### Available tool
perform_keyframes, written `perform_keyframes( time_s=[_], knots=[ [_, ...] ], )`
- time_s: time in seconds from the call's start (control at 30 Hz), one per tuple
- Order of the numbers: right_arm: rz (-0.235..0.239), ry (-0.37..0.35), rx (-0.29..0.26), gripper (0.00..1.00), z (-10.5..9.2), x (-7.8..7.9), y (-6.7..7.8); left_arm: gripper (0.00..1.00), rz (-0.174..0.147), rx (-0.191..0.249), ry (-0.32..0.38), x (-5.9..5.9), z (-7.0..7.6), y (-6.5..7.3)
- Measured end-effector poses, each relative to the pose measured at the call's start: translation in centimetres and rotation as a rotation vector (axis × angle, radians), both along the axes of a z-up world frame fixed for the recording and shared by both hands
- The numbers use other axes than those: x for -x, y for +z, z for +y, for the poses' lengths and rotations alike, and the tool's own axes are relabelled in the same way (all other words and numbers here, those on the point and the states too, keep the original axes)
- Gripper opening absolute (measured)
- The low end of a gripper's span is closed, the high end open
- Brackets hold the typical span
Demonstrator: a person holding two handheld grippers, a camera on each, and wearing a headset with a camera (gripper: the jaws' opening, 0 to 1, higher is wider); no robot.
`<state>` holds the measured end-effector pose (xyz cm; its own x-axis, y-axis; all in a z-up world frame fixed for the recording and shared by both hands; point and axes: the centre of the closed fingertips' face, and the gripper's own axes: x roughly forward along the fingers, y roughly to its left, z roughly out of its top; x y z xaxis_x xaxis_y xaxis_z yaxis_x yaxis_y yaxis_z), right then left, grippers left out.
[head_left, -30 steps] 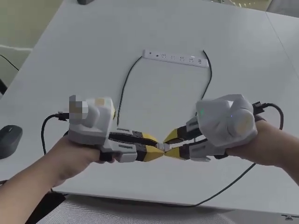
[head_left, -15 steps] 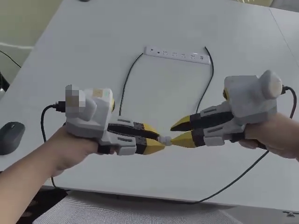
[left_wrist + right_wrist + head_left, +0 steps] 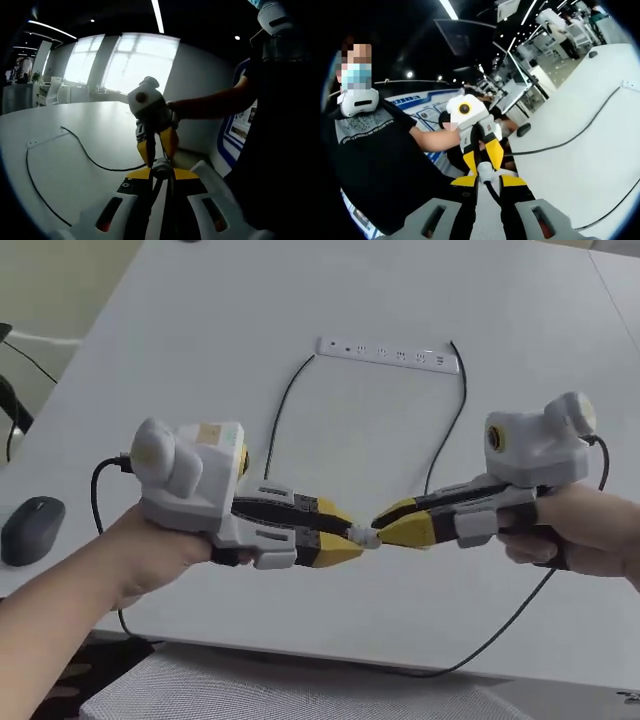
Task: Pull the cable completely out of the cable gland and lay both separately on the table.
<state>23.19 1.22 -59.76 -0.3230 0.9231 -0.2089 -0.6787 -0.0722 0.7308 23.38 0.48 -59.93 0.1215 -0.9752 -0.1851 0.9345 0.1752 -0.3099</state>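
White cable gland [image 3: 362, 536], black cable [image 3: 492, 192]

My left gripper [image 3: 161, 176] has both yellow fingertips pressed onto the gland [image 3: 161, 168], a small grey round piece held right between them. Straight ahead of my tips the right gripper [image 3: 158, 159] points back at me, its yellow jaws narrowing onto the gland's far side. An arm [image 3: 210, 102] reaches in behind it. Left of my fingers, a black cord [image 3: 120, 170] curves across the white table [image 3: 75, 122].
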Motion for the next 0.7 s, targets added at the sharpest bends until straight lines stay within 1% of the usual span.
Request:
perform_keyframes(
  time_s=[0.07, 0.17, 0.23, 0.3, 0.33, 0.4, 0.47, 0.5, 0.53, 0.57, 0.6, 0.63, 0.7],
  knots=[
    [0.011, 0.017, 0.009, 0.12, 0.05, 0.48, -0.20, 0.14, 0.000, 0.003, 0.001, -0.06, 0.01, 0.07],
    [0.015, 0.012, 0.011, 0.10, 0.02, 0.46, -0.28, 0.14, -0.006, -0.007, -0.004, 0.01, -0.02, -0.09],
    [0.036, 0.008, 0.009, 0.09, 0.07, 0.57, -0.19, 0.14, -0.022, -0.013, -0.009, 0.07, -0.08, -0.21],
    [0.037, 0.006, 0.014, 0.09, 0.03, 0.63, -0.28, 0.14, -0.026, -0.015, -0.012, 0.15, -0.11, -0.24],
    [0.033, 0.002, 0.014, 0.08, 0.02, 0.65, -0.25, 0.14, -0.029, -0.015, -0.012, 0.16, -0.09, -0.24],
    [0.007, -0.011, 0.010, 0.08, 0.09, 0.48, -0.14, 0.14, -0.035, -0.015, -0.005, 0.01, 0.01, -0.23],
    [0.009, -0.015, 0.011, 0.08, 0.09, 0.51, -0.01, 0.14, -0.035, -0.009, -0.006, -0.01, 0.05, -0.13],
    [-0.023, -0.017, 0.006, 0.08, 0.08, 0.40, 0.03, 0.14, -0.036, -0.008, -0.005, -0.02, 0.05, -0.10],
    [-0.024, -0.020, 0.007, 0.08, 0.09, 0.40, 0.06, 0.14, -0.047, -0.009, -0.004, -0.07, 0.06, -0.06],
    [-0.014, -0.022, 0.012, 0.08, 0.08, 0.36, 0.00, 0.14, -0.042, -0.007, -0.006, -0.02, 0.06, -0.03],
    [-0.015, -0.021, 0.012, 0.08, 0.06, 0.41, -0.01, 0.14, -0.033, -0.005, -0.008, 0.05, 0.03, -0.03],
    [-0.039, -0.021, 0.010, 0.08, 0.04, 0.39, -0.07, 0.14, -0.024, -0.007, -0.005, 0.05, 0.03, -0.09],
    [-0.075, -0.021, 0.010, 0.07, 0.06, 0.32, -0.18, 0.14, 0.005, -0.008, 0.004, 0.01, 0.05, -0.25]
  ],
)
